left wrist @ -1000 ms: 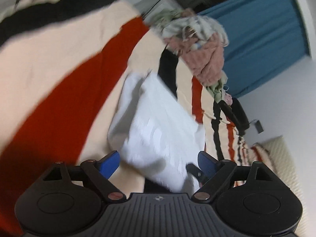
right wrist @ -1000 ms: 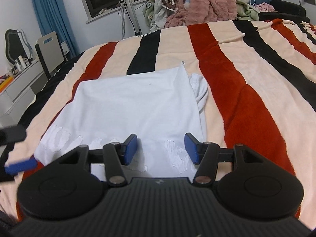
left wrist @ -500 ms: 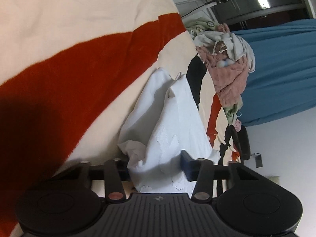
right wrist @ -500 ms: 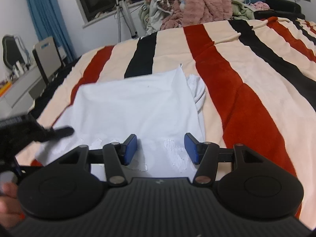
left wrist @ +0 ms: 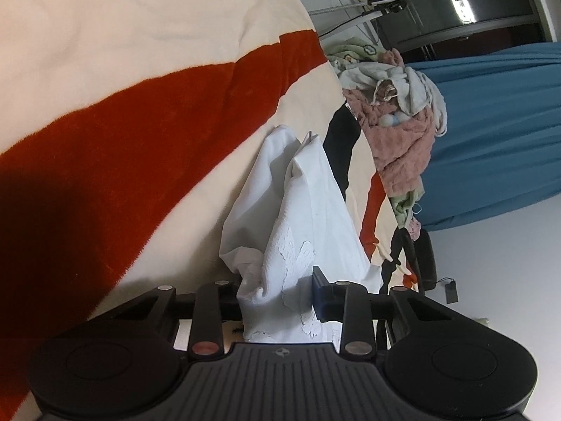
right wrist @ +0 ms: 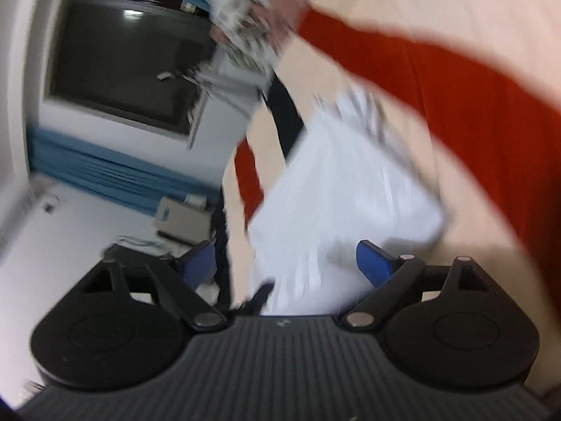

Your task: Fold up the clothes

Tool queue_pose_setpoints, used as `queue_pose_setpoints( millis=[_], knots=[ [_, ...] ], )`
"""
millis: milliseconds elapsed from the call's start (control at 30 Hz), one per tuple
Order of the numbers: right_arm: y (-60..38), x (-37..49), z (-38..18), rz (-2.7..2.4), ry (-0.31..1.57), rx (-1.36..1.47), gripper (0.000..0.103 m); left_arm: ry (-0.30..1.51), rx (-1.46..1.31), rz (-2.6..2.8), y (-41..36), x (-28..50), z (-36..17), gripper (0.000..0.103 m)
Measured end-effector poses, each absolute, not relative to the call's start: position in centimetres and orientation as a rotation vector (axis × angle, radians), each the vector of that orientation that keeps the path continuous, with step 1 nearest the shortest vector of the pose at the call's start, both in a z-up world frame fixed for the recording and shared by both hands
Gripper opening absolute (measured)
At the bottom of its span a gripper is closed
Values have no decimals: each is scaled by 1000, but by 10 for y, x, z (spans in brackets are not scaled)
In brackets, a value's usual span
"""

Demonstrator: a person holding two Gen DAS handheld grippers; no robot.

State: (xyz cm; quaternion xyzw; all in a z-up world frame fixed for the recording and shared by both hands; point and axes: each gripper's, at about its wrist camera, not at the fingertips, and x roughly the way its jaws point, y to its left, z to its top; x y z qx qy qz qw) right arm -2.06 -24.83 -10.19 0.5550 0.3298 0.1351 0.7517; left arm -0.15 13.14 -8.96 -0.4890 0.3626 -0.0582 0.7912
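Observation:
A white garment with white raised print lies on a bed with a red, cream and black striped blanket. My left gripper is shut on the garment's near edge, bunching the cloth between the blue pads. In the blurred right wrist view the same white garment lies ahead. My right gripper is open, its blue pads wide apart, with the garment's near edge between them.
A heap of pink, white and green clothes sits at the bed's far end. Blue curtains, a dark window and a tripod stand lie beyond. A chair stands beside the bed.
My left gripper closed on the garment's edge and lifted it into a ridge. My right gripper opened wider, rolled sideways and moved fast; its view is now blurred.

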Motion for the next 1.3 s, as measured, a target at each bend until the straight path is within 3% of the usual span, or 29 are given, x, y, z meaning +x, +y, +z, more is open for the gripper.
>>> queue_pose_setpoints(
  millis=[133, 233, 300, 467, 600, 800, 1000, 1300],
  knots=[
    [-232, -9, -132, 379, 863, 1328, 90, 778, -1063, -126, 132, -3, -90, 33],
    [-224, -2, -147, 365, 869, 1370, 88, 773, -1064, -126, 132, -3, -90, 33],
    [-224, 2, -152, 317, 846, 1375, 74, 771, -1065, -127, 132, -3, -90, 33],
    [-233, 6, -161, 225, 780, 1422, 66, 765, -1079, -130, 132, -3, -92, 32],
    [-234, 7, -165, 173, 787, 1412, 45, 764, -1087, -138, 132, -4, -95, 31],
    [-239, -2, -159, 164, 758, 1347, 27, 761, -1096, -161, 132, -9, -95, 29],
    [-248, -28, -136, 146, 686, 1266, 22, 835, -1210, -230, 139, -20, -93, 26],
    [-261, -47, -65, 122, 512, 1154, 21, 858, -1181, -349, 113, -16, -38, 25]
  ],
)
